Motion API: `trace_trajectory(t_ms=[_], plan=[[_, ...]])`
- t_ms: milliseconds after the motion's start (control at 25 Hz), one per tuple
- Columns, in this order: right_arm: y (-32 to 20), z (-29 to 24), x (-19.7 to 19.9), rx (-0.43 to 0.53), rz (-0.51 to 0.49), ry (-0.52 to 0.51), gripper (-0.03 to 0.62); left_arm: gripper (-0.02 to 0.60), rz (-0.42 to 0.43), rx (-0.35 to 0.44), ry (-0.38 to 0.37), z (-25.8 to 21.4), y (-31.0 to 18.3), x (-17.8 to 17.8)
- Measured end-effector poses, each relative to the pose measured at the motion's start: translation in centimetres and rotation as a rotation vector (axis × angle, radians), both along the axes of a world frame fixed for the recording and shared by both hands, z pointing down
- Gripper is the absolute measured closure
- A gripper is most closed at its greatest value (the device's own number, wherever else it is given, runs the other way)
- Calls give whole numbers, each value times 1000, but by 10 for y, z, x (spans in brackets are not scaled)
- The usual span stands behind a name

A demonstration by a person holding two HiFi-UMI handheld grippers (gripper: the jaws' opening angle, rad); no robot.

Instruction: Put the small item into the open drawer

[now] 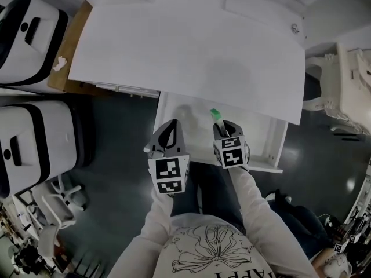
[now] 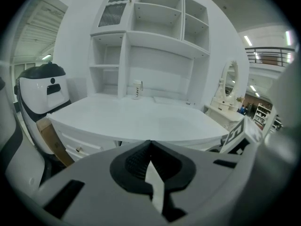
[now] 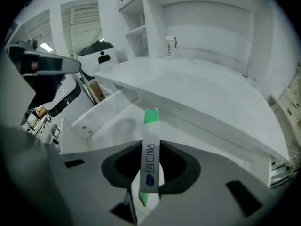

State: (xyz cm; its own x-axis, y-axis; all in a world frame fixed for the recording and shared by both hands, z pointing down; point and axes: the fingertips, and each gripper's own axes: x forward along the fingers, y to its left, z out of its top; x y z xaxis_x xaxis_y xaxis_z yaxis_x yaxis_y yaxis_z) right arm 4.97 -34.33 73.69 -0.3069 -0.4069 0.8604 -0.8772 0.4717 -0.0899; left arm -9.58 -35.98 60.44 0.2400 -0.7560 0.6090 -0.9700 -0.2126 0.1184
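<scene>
1. The left tongs are clenched on nothing, over the front edge of the open drawer.
2. The right tongs grasp a slim white-and-green box, its green tip above the drawer's inside.
3. Beyond, the white surface overhangs the drawer.

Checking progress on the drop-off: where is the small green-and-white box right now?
The small box is clamped in the right gripper, centre-right in the head view, poised over the open drawer by the front edge of the desk.
</scene>
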Motion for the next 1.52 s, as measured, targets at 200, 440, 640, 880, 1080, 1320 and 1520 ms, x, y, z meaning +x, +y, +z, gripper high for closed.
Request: trace_trajectory(t_ms=[200, 440, 640, 880, 1080, 1320, 1520], plan=[[1, 36, 11, -56, -23, 59, 503, 578, -8, 9, -1, -2, 1, -1], [-1, 53, 15, -102, -31, 86, 502, 580, -28, 8, -6, -6, 1, -6], [-4, 49, 11, -77, -32, 61, 463, 580, -37, 12, -6, -7, 4, -8], [-12, -2, 6, 18, -19, 30, 456, 579, -39, 46, -4, -24, 0, -8], [-12, -67, 3, 146, 38, -35, 486, 579, -33, 95, 0, -53, 1, -4], [-27, -164, 18, 352, 154, -132, 529, 579, -32, 175, 10, -95, 2, 10], [-35, -231, 38, 493, 255, -200, 568, 580, -26, 254, 17, -132, -2, 21]])
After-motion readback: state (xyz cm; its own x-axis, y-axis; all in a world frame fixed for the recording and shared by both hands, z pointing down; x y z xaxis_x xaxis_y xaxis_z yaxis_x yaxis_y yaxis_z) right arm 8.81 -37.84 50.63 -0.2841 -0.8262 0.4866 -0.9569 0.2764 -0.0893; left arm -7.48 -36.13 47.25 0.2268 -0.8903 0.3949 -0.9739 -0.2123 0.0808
